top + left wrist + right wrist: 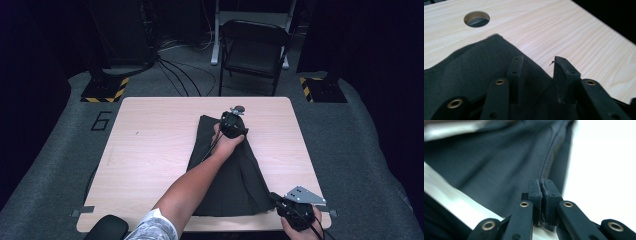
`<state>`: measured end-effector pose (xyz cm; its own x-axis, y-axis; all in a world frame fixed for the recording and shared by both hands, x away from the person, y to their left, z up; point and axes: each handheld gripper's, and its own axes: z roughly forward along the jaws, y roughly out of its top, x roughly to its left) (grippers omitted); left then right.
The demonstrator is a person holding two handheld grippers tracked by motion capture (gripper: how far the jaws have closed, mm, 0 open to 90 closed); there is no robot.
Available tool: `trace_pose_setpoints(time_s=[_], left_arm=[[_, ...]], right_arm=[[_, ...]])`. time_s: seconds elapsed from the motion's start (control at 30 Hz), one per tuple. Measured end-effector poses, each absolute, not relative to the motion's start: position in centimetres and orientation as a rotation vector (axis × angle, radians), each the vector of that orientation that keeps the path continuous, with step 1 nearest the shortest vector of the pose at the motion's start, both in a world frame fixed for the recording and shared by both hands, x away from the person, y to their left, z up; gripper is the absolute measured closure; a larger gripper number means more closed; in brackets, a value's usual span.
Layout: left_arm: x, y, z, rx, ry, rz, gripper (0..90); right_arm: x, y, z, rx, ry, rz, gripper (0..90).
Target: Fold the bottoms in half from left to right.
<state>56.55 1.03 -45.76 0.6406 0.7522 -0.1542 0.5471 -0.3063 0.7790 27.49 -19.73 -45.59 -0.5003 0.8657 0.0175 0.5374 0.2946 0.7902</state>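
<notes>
Dark cloth (227,175) lies under the parted left claw (539,63); right claw (541,185) pinches its hem

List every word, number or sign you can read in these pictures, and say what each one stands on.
"6": a dark numeral marked on the grey floor carpet, left of the table.
No other text is readable; the dark garment shows no label.

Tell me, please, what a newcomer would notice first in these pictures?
The dark garment lies flat down the middle of the wooden table. The left tool sits at its far end with jaws apart over the cloth. The right tool is closed at the near right corner of the garment.
</notes>
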Motion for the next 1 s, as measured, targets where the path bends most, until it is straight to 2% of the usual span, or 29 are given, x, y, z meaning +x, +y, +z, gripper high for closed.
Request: trace_pose_setpoints(time_s=[0.2, 0.4, 0.53, 0.7, 0.9, 1.0], left_arm=[[56.3, 5.8, -44.0, 1.944, 1.018, 0.300, 53.5], [55.2, 11.8, -45.5, 1.978, 1.055, 0.344, 52.5], [54.2, 14.6, -46.6, 1.972, 1.107, 0.340, 50.1], [52.7, 16.1, -47.4, 1.984, 1.110, 0.348, 47.4], [49.9, 17.2, -47.8, 2.004, 1.073, 0.337, 47.4], [48.0, 17.8, -47.7, 2.009, 1.041, 0.336, 47.5]], right_arm=[[27.9, -21.2, -46.3, 1.357, 2.163, 1.045, 76.4], [28.5, -20.9, -44.8, 1.324, 2.120, 1.097, 68.6], [30.2, -19.8, -44.5, 1.291, 2.148, 1.113, 64.7], [33.4, -18.1, -45.0, 1.234, 2.207, 1.066, 59.8], [36.5, -17.4, -46.7, 1.230, 2.286, 0.983, 60.0], [37.5, -17.2, -47.7, 1.245, 2.334, 0.964, 64.7]])
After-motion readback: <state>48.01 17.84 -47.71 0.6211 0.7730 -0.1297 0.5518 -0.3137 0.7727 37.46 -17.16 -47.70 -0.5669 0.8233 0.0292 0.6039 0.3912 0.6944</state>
